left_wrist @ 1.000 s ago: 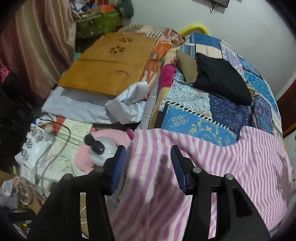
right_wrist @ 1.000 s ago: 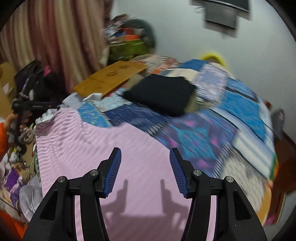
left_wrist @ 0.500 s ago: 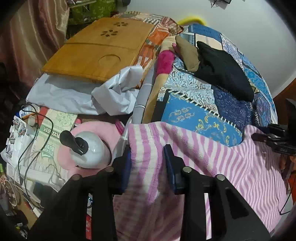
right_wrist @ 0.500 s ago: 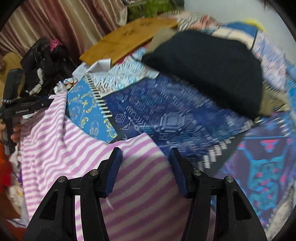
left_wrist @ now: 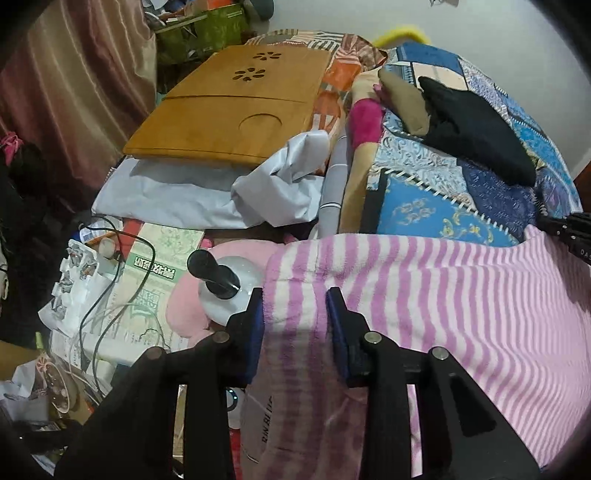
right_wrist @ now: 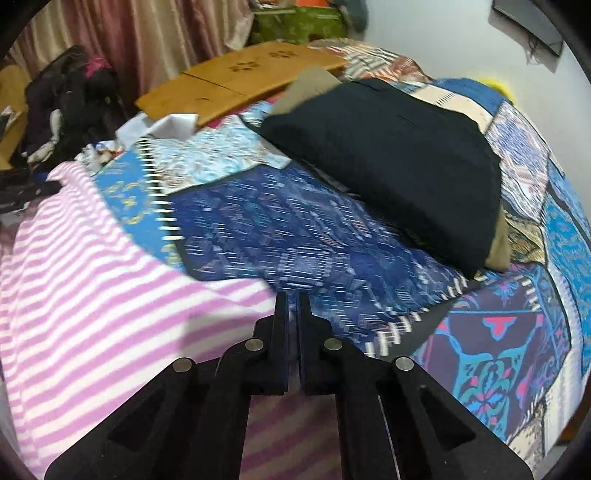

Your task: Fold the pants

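Gripping the near right corner of the pink-and-white striped pants (right_wrist: 92, 280), the right gripper (right_wrist: 292, 306) has its two fingers pressed nearly together, with a thin fold of the fabric between them. The left gripper (left_wrist: 295, 306) straddles the opposite corner of the pants (left_wrist: 424, 295); its blue pads (left_wrist: 334, 308) sit on either side of a bunched fold, touching it, with a partial gap between them.

The pants lie spread across the near edge of a bed, their left edge hanging over the side. Under them is a patchwork quilt (right_wrist: 295, 236) in blues, purples and creams. Further back on the quilt rests a folded black garment (right_wrist: 388, 158) on top of a tan one (right_wrist: 310, 86).

Beside the bed, at the left, a wooden lap tray (left_wrist: 229, 107) with flower-shaped cutouts lies on crumpled white sheets (left_wrist: 207, 192). Nearer, the floor is cluttered: a white rounded bottle with a black pump top (left_wrist: 221, 284) rests against something soft and pink (left_wrist: 192, 302), next to printed paper (left_wrist: 155, 266) and loose black and white cables (left_wrist: 110, 295). Striped curtains (right_wrist: 147, 33) in pink and brown hang behind, a green box (left_wrist: 210, 33) stands by them, and a pale wall (left_wrist: 480, 22) rises beyond the bed.
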The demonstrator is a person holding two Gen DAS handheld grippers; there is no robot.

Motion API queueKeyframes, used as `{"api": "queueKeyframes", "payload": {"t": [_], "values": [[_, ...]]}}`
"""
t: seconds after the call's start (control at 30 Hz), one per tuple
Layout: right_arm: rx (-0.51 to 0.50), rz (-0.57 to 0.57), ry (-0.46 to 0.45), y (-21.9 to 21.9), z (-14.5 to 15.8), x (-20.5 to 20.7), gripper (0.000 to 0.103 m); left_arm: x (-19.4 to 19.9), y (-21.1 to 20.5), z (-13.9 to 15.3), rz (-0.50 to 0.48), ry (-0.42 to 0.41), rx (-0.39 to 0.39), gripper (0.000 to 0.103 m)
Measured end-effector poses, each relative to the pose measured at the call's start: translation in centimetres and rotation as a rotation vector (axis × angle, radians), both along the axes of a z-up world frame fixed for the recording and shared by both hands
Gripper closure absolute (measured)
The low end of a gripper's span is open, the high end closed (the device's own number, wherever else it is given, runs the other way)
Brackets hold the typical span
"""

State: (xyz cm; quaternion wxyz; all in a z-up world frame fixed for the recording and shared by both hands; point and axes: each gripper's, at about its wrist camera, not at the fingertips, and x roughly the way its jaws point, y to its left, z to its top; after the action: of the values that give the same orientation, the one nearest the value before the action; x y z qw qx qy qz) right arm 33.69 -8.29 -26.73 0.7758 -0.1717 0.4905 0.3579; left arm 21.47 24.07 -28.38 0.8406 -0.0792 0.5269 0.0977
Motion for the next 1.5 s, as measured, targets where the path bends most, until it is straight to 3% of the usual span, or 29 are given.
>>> {"api": "queueKeyframes", "payload": {"t": [0.07,0.13,0.3,0.4,0.5,0.63,0.67,0.7,0.77,0.97,1.17,1.27,1.37,1.5], "values": [[0.049,-0.056,0.038,-1.6,0.9,0.3,0.099,-0.4,-0.2,1.3,0.010,-0.031,-0.001,0.064],[0.087,-0.095,0.046,-3.5,2.3,-0.2,0.094,-1.1,-0.6,3.1,0.016,-0.074,0.014,0.054],[0.150,-0.200,-0.060,-10.8,7.6,-4.0,0.064,-2.8,-2.7,7.0,-0.014,-0.153,0.025,0.053],[0.170,-0.283,-0.123,-15.8,10.3,-7.1,0.059,-3.4,-5.1,8.6,-0.049,-0.183,0.017,0.053],[0.164,-0.387,-0.178,-21.5,12.4,-10.6,0.052,-3.7,-8.6,10.0,-0.112,-0.213,0.003,0.053],[0.105,-0.528,-0.244,-28.3,13.8,-15.8,0.051,-3.3,-13.8,11.5,-0.207,-0.245,-0.011,0.049],[0.091,-0.563,-0.251,-29.9,13.9,-16.9,0.045,-3.0,-15.2,11.8,-0.230,-0.251,-0.014,0.048],[0.079,-0.601,-0.259,-31.4,13.8,-18.0,0.036,-2.7,-16.8,12.0,-0.253,-0.257,-0.016,0.046],[0.057,-0.680,-0.277,-34.4,13.4,-20.0,0.030,-2.1,-19.9,12.3,-0.298,-0.258,-0.020,0.045],[0.016,-0.918,-0.258,-43.5,9.4,-25.2,0.027,-0.3,-29.1,11.0,-0.410,-0.213,-0.019,0.044],[0.081,-1.117,-0.118,-50.3,2.9,-29.2,0.027,0.1,-37.2,7.6,-0.525,-0.113,-0.001,0.044],[0.144,-1.168,-0.045,-51.2,0.2,-30.2,0.027,-0.1,-40.2,5.7,-0.570,-0.059,-0.005,0.044],[0.218,-1.192,-0.006,-51.0,-1.3,-30.7,0.030,-0.5,-42.3,3.8,-0.610,-0.001,-0.009,0.044],[0.297,-1.186,0.043,-51.0,-3.2,-30.3,0.046,-1.2,-43.6,3.0,-0.618,-0.020,0.034,0.043]]}}
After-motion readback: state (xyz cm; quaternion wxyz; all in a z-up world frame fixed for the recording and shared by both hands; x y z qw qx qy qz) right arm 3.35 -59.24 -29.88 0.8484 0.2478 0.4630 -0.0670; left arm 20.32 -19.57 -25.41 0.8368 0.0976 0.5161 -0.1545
